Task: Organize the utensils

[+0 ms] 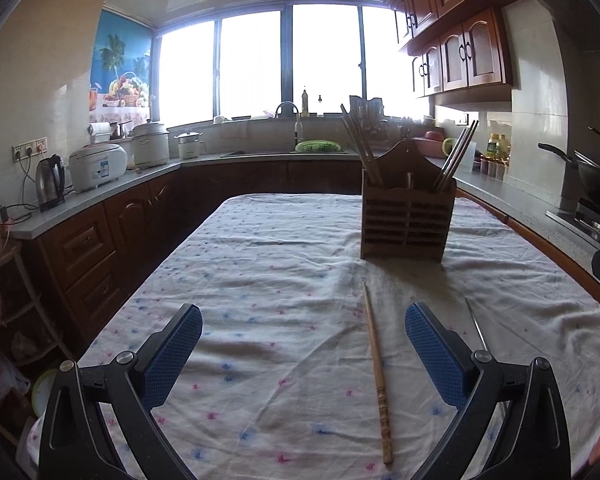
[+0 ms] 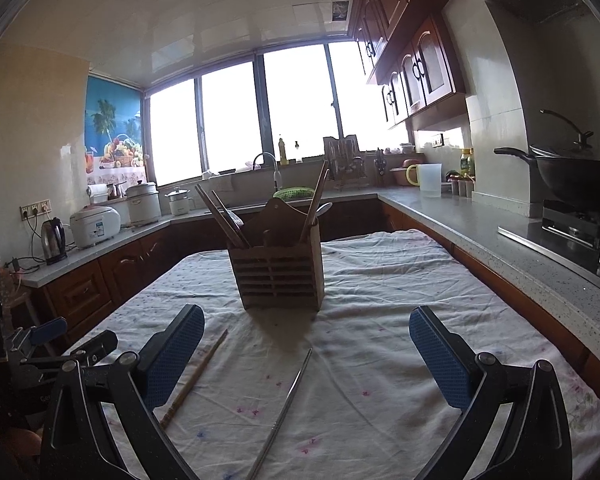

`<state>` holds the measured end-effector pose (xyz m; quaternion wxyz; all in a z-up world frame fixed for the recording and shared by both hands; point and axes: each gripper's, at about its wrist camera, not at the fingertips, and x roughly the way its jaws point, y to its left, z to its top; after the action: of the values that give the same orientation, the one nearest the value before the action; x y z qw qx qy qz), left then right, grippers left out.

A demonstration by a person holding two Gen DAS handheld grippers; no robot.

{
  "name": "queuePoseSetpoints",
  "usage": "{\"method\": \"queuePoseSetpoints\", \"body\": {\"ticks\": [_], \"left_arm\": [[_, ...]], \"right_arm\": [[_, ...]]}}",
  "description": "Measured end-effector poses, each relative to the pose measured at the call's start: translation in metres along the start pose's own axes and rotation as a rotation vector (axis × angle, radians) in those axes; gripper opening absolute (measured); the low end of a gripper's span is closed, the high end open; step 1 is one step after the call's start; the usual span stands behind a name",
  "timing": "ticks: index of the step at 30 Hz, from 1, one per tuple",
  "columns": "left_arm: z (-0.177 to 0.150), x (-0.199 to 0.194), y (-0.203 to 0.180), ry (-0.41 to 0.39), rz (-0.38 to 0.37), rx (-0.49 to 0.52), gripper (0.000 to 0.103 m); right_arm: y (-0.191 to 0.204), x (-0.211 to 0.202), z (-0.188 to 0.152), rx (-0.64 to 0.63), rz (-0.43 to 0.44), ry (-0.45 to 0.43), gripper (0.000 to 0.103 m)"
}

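Note:
A slatted wooden utensil holder stands on the cloth-covered table, with several chopsticks and a spoon leaning in it. A wooden chopstick lies on the cloth between the left gripper's fingers, nearer the right one. A metal chopstick lies to its right, between the right gripper's fingers. My left gripper is open above the table and holds nothing. My right gripper is open too, with nothing in it.
Kitchen counters wrap around the table: a kettle and rice cookers on the left, a sink at the back, a wok on the stove at the right. Part of the left gripper shows at the right wrist view's left edge.

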<state>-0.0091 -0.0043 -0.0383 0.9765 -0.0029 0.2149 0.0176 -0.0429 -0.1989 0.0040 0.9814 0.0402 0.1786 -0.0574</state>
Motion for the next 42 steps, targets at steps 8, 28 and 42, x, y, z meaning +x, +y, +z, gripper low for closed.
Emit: {"method": "queuePoseSetpoints", "body": {"ticks": [8, 28, 42], "left_arm": [[-0.012, -0.006, -0.011, -0.042, 0.009, 0.023, 0.102], [-0.016, -0.012, -0.009, -0.03, -0.004, 0.034, 0.102], [-0.016, -0.015, -0.01, -0.034, -0.01, 0.035, 0.102]], "right_arm": [[0.002, 0.001, -0.019, -0.008, -0.014, -0.001, 0.103], [-0.006, -0.001, -0.025, -0.008, -0.04, 0.002, 0.103], [-0.002, -0.001, -0.025, -0.022, -0.028, 0.003, 0.103]]}}
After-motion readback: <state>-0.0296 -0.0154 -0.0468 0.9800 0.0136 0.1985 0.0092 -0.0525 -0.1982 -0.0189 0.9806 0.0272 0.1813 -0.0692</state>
